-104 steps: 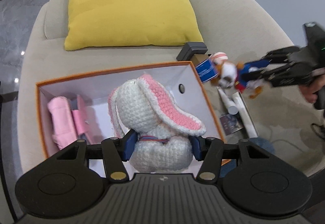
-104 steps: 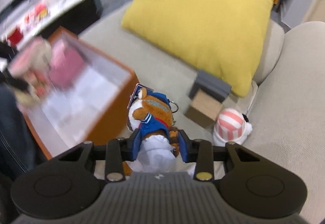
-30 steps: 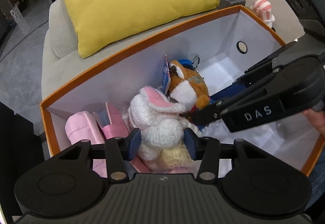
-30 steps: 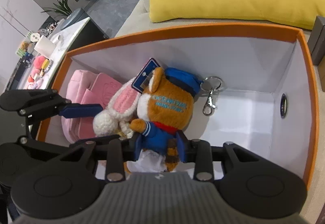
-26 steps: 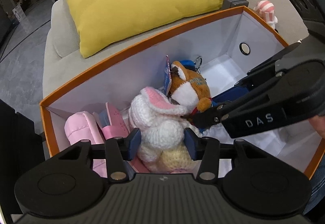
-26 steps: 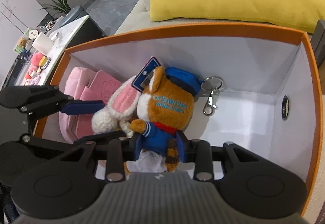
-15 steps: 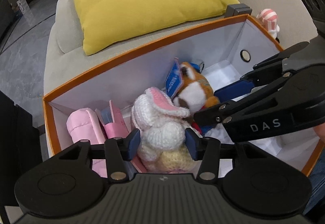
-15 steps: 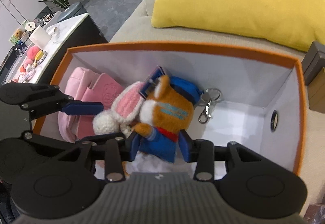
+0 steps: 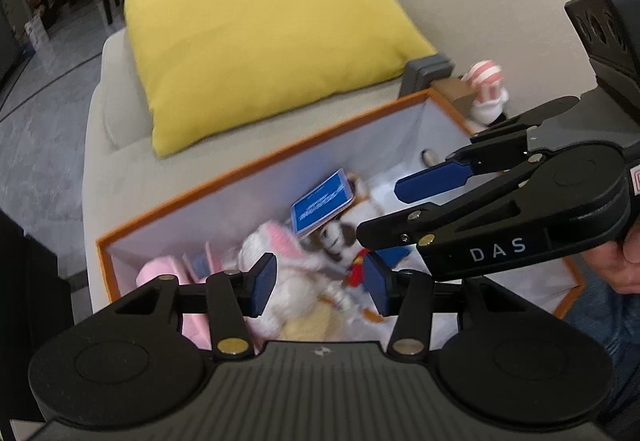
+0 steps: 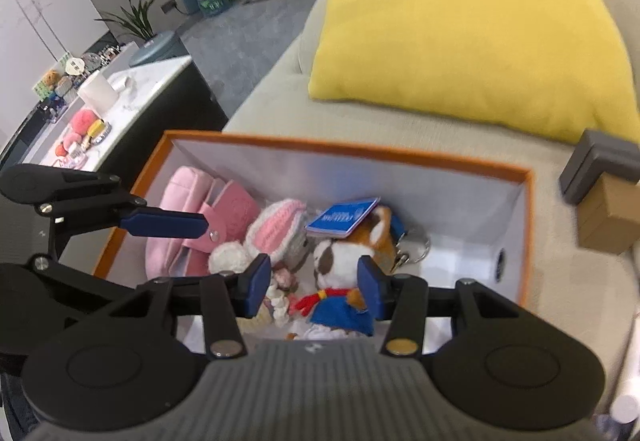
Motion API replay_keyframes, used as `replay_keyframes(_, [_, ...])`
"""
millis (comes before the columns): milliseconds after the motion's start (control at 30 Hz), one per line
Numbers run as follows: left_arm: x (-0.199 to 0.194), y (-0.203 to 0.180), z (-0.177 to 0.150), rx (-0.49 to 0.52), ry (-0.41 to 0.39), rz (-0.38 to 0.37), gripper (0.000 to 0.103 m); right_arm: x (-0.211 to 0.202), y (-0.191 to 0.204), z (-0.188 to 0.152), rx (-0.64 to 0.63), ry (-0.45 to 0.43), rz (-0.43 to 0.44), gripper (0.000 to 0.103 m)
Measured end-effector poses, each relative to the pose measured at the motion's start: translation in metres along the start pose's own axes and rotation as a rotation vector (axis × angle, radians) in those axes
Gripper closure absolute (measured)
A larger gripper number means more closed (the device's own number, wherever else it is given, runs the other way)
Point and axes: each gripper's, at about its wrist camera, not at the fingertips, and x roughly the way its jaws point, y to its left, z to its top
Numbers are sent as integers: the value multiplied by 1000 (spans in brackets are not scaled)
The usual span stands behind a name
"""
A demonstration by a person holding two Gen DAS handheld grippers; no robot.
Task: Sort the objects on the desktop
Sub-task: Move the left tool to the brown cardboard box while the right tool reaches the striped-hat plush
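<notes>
Rim of the orange box (image 10: 352, 147) runs across the middle of my right wrist view, with white walls dropping inside; the right half of the box floor is bare white, and that is the only open room I see in it. Everything else crowds the left half: pink pouches (image 10: 192, 209) against the left wall, the crocheted bunny (image 10: 276, 229) beside them, and the brown plush dog (image 10: 344, 261) touching the bunny, its blue tag (image 10: 344, 221) lying across its head and its keyring (image 10: 412, 247) trailing toward the right wall.

My left gripper (image 9: 318, 283) stands wide open above the bunny (image 9: 288, 253) in the lower middle of the left view — half a second ago its pads were pressed to the toy's sides, now both are clear of it. My right gripper (image 10: 310, 281) is likewise spread and empty, the dog lying loose between and below its fingers; in the earlier frame it still pinched the dog's blue jacket. Both tools have lifted, so the box looks smaller and lower in each frame.

Outside the rim, the yellow cushion (image 10: 460, 25) fills the upper right, and a grey block (image 10: 596, 161) on a brown carton (image 10: 612, 213) sits just beside the box's far right corner. A striped pink toy (image 9: 486, 89) rests beyond it in the upper right of the left view, blurred.
</notes>
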Motion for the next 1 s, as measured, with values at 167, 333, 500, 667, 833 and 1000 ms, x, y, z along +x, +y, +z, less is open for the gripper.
replay_keyframes(167, [-17, -21, 20, 38, -66, -19, 47, -40, -11, 2, -52, -92, -12, 53])
replay_keyframes(333, [-27, -52, 47, 117, -173, -23, 47, -77, -37, 4, -147, -129, -110, 53])
replay_keyframes(500, [-10, -84, 82, 179, -220, -84, 47, -104, -82, 2, -166, -96, -238, 53])
replay_keyframes(667, [31, -115, 110, 243, -209, -115, 47, -113, -138, -5, -169, -46, -344, 53])
replay_keyframes(833, [75, -141, 128, 320, -173, -143, 47, -106, -191, -10, -146, 32, -399, 53])
replay_keyframes(1000, [123, -154, 148, 378, -125, -143, 47, -88, -216, -7, -153, 85, -399, 52])
